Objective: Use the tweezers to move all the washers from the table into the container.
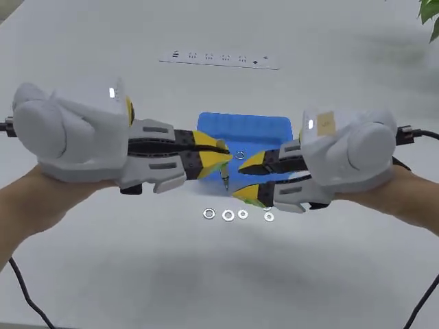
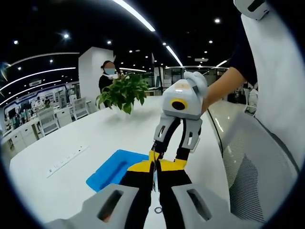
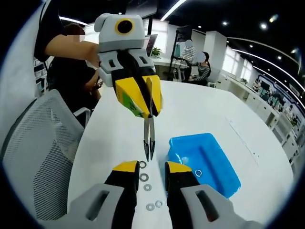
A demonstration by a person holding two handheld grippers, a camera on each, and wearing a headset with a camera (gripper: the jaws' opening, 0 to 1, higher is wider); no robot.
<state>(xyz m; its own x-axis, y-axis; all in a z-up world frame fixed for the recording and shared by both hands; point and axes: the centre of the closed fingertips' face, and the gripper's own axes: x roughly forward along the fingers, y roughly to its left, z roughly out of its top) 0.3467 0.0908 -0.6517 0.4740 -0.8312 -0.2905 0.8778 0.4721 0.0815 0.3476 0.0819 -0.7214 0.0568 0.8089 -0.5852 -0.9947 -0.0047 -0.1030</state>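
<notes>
Washers [image 1: 228, 216]: one lies in container [image 1: 274, 127], about five sit on desk [image 1: 137, 274] just beside it, most work left; left gripper [image 1: 221, 159] clamps tweezers [image 1: 224, 179], right gripper [image 1: 248, 179] spread, empty.

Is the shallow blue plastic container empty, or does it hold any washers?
Not empty: in the right gripper view, one small metal washer lies inside the shallow blue plastic container.
</notes>
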